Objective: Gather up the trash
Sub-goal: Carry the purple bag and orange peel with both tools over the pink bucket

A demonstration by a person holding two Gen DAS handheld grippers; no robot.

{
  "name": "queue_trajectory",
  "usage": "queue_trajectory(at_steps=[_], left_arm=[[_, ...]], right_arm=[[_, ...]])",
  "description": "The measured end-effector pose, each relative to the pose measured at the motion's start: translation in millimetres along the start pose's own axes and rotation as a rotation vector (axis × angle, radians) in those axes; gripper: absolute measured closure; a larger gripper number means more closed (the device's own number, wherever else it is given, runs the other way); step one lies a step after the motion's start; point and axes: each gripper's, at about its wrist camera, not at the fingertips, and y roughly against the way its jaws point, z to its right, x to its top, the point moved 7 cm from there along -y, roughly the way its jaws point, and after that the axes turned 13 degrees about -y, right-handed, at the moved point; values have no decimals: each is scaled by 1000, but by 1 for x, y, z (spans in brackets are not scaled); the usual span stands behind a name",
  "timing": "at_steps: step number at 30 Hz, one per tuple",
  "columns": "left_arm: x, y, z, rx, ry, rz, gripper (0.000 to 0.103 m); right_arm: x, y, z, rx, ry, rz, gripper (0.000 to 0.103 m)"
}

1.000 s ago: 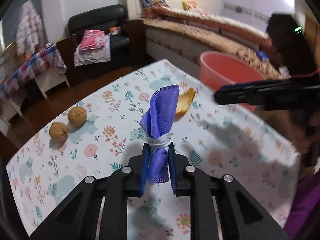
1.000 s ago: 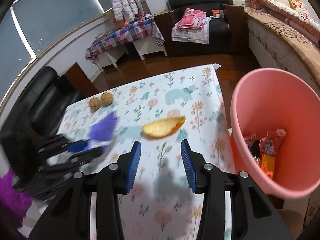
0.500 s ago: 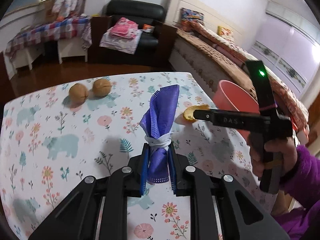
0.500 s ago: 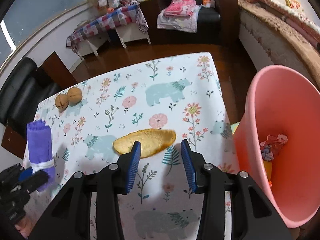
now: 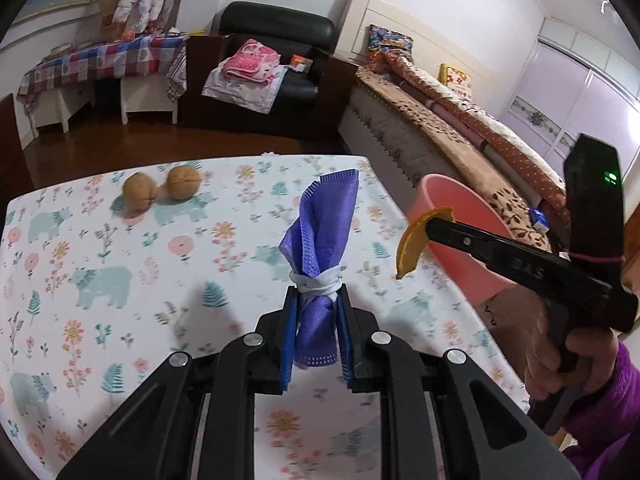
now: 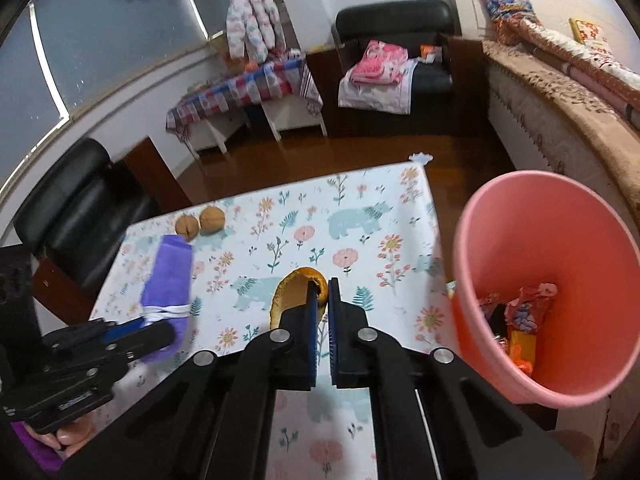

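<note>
At the tips of the right tool: clamped together on the orange peel, gripping only its far upper edge. Hangs down and to the left of the tips along its long curve, apparently clear of the flowered surface. Appears in the left wrist view as a crescent dangling under the tip of this tool, long axis close to upright.

Just to the right of this tool and a little ahead: the pink bucket, mouth open toward the tool, wrappers already at the bottom. Nothing between the tips and the rim. Probably calls for a short swing to the right over the near rim, and only then for opening. Needs care to carry the hanging end of the peel above the rim, not against it.

To the left of the right tool and lower: the left tool, closed on the rolled purple mask, gripping it below the white tie, roll standing up out of the jaws. Clearly farther from the bucket, with the right tool in between, so likely second in turn.

Farthest, beyond both tools near the far left edge of the surface: two walnuts, touching each other, not yet taken.
</note>
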Motion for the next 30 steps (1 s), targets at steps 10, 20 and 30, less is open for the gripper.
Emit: queue_trajectory(at_steps=[10, 20, 30], left_arm=[[45, -17, 64, -59, -21, 5, 86], [95, -42, 146, -109, -119, 3, 86], [109, -92, 190, -124, -142, -70, 86]], right_arm=[[22, 72, 63, -95, -77, 178, 98], [45, 110, 130, -209, -121, 305, 98], [49, 110, 174, -228, -183, 315, 98]])
